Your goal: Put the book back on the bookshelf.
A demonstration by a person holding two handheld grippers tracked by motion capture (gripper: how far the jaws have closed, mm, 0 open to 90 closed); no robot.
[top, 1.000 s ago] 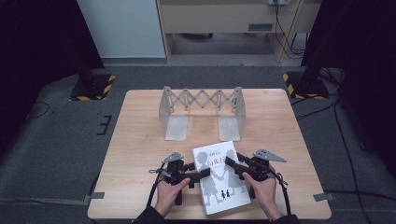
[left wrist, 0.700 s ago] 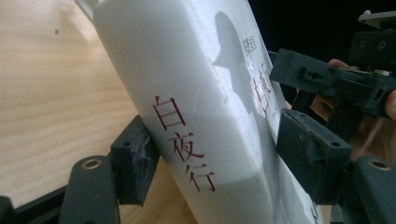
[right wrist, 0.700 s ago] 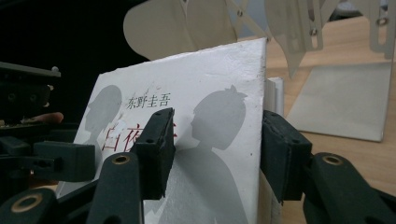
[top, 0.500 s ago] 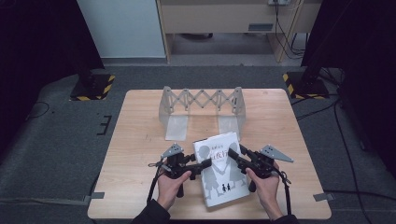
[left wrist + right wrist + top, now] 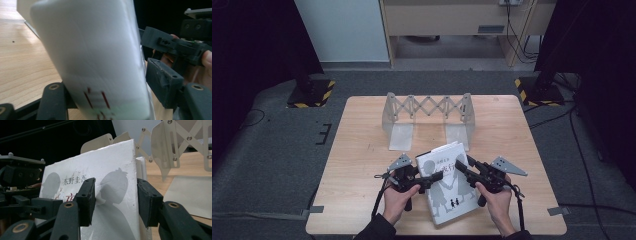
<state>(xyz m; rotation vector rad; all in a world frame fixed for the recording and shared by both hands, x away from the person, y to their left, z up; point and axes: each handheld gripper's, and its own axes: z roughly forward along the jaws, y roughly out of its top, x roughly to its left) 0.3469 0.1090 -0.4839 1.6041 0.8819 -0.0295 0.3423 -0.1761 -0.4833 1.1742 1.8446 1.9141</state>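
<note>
A white book [image 5: 447, 197] with dark silhouettes on its cover is near the table's front edge, tilted, its far end raised. My left gripper [image 5: 436, 178] is shut on its left, spine side. In the left gripper view the blurred white spine [image 5: 95, 55] fills the span between the jaws of my left gripper [image 5: 107, 92]. My right gripper [image 5: 460, 166] is shut on the book's right edge. In the right gripper view one jaw of my right gripper [image 5: 116, 200] lies on the cover [image 5: 110, 165] and the other behind the pages. The right gripper's body [image 5: 175, 45] appears beyond the book.
A pale metal scissor-type expanding rack [image 5: 428, 107] with two flat feet stands at the middle back of the wooden table [image 5: 362, 150], just beyond the book; its lattice [image 5: 175, 147] rises behind the book. Dark carpet surrounds the table.
The book went from lying flat to tilted, its far end rising and shifting toward the rack. Both grippers moved forward and inward with it.
</note>
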